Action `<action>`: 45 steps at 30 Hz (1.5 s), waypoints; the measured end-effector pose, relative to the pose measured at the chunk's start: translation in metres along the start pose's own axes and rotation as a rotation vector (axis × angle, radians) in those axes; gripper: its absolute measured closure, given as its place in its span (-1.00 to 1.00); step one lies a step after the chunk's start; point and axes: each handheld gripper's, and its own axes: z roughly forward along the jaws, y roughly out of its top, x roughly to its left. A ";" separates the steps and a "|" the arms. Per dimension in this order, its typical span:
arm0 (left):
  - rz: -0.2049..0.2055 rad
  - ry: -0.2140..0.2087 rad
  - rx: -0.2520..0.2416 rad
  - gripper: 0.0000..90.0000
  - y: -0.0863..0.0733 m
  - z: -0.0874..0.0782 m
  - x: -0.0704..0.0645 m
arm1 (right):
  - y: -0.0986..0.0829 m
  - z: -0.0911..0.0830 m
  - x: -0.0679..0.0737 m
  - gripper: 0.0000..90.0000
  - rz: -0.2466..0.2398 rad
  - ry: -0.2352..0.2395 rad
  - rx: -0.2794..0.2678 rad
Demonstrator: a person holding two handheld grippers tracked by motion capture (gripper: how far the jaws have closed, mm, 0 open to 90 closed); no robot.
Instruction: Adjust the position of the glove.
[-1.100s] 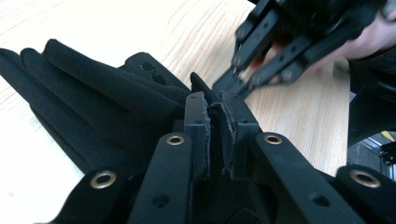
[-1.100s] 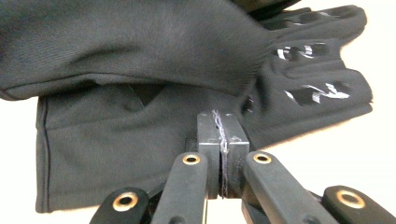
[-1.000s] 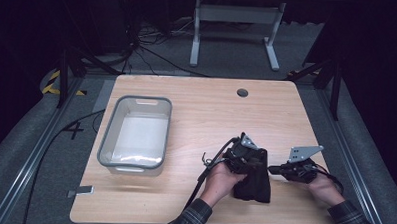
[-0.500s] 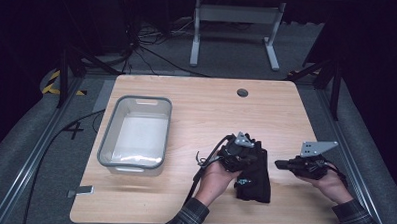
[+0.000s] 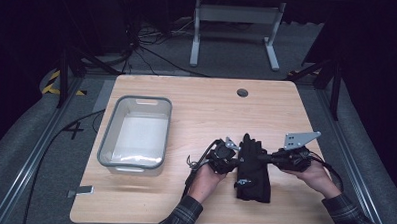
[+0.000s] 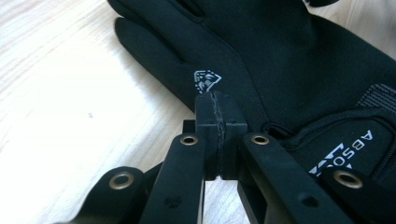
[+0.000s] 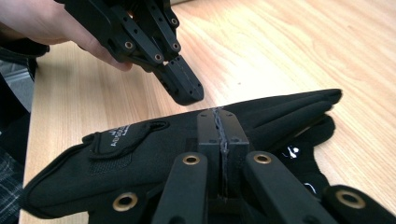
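A pair of black gloves (image 5: 252, 169) lay stacked on the near right part of the wooden table (image 5: 201, 107), between the two hands, the fingertips pointing away from the person and the cuffs toward the table's near edge — so the long axis ran roughly front to back. The left gripper (image 5: 228, 155) stood just at the gloves' left edge, the right gripper (image 5: 269, 157) at their right edge near the finger end; both were about equally close, each approaching from its own side across that axis.

In the left gripper view the jaws were pressed together pad to pad, their tips at the glove's edge by the little finger; I could not tell whether any fabric was pinched between them. In the right gripper view the jaws were likewise clenched over the upper glove's back, and whether they had caught cloth could not be told either.

A small white shield-shaped logo (image 6: 207, 80) sat at the base of a glove finger, and white lettering on the wrist strap (image 6: 348, 156) began "ABSO" — the rest ran out of frame. A clear plastic bin (image 5: 135, 132) sat well apart at the left, with nothing discernible inside.
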 end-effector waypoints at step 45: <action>0.075 -0.092 0.034 0.99 0.006 0.018 -0.038 | -0.034 0.009 -0.032 1.00 0.046 -0.085 0.091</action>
